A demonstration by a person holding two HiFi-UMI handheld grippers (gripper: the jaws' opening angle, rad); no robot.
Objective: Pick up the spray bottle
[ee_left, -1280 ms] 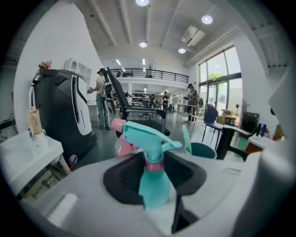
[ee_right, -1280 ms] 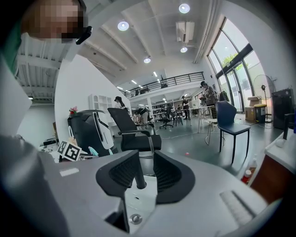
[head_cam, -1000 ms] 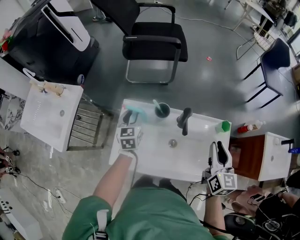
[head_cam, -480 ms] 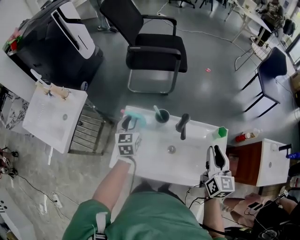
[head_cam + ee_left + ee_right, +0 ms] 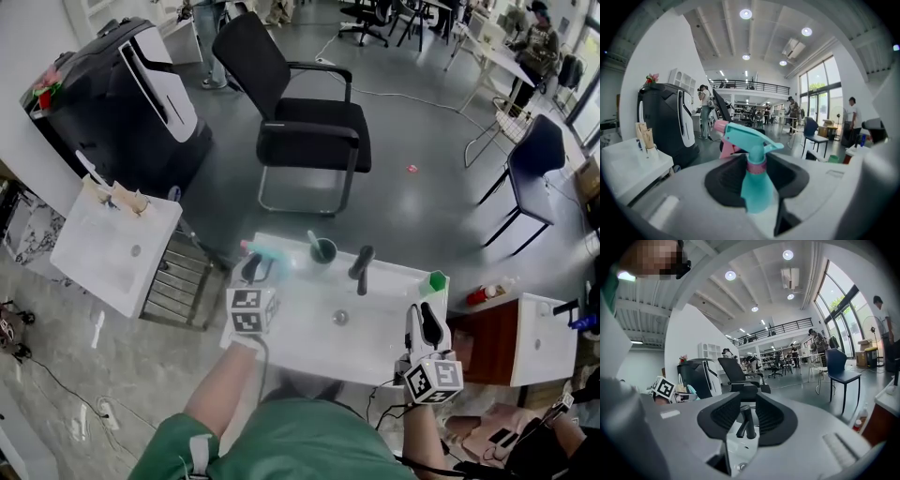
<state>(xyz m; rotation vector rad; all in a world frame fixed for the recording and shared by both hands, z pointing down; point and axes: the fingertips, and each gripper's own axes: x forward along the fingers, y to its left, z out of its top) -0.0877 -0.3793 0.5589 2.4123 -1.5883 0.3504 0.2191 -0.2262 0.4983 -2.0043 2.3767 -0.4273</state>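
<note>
The spray bottle [image 5: 752, 180] is gripped at its shoulder, just under the neck, by the left gripper [image 5: 253, 272], whose jaws are partly closed, a curved pad pressing on each side. In the head view the bottle is seen at the far left corner of the sink [image 5: 375, 323]. The grasp is judged to be done. What is left is to carry the bottle clear of the sink top, and it cannot be told whether its base is already off the surface, because the base is hidden behind the gripper in both views.

The bottle is made of translucent teal plastic and its body narrows up to a slim neck. A pink ring is fitted round the neck, and above it sits an angular teal spray head with a pink nozzle. The jaw pads are black, ribbed and scooped inward.

The sink is a glossy white rectangle with a small round drain in its middle. A matte black tap [image 5: 360, 267] with a bent spout stands at the far edge, and a dark round cup [image 5: 324, 250] is placed just left of it.

The right gripper [image 5: 427, 323] is held at the near right edge of the sink, well apart from the bottle, with its jaws open and nothing between them.
</note>
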